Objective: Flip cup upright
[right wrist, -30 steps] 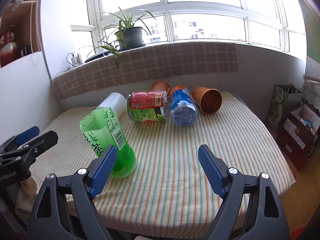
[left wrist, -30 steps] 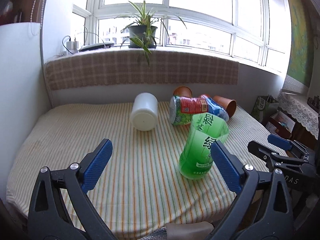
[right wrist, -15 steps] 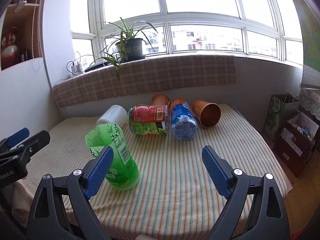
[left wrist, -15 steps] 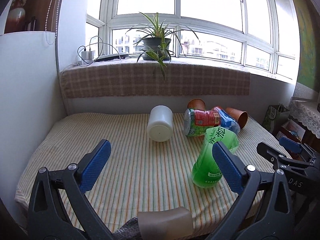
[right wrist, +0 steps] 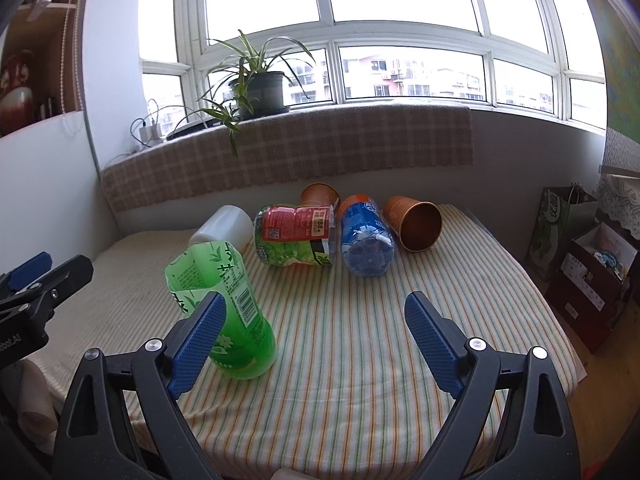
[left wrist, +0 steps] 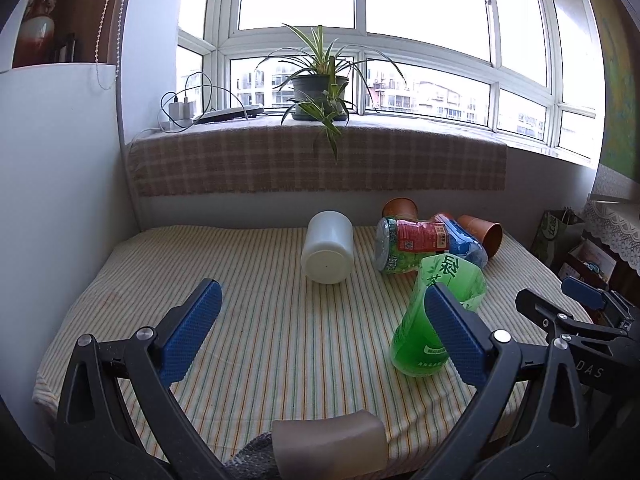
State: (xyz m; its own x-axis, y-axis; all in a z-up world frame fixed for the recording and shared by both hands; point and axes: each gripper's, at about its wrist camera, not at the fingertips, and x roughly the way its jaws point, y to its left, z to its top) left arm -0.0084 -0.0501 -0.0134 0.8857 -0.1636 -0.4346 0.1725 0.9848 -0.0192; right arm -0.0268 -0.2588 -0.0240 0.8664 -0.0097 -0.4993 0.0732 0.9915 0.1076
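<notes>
A green cut-bottle cup stands upright on the striped table near the front; it also shows in the right wrist view. A white cup lies on its side further back, as do a red-and-green cup, a blue cup and two copper cups. My left gripper is open and empty, back from the table's front. My right gripper is open and empty, to the right of the green cup.
The striped table ends at a plaid-covered ledge with a potted plant. A white wall stands at the left. Bags and boxes sit on the floor at the right.
Both grippers have drawn back and up from the table. The green cup stands where it was; no cup has moved.
</notes>
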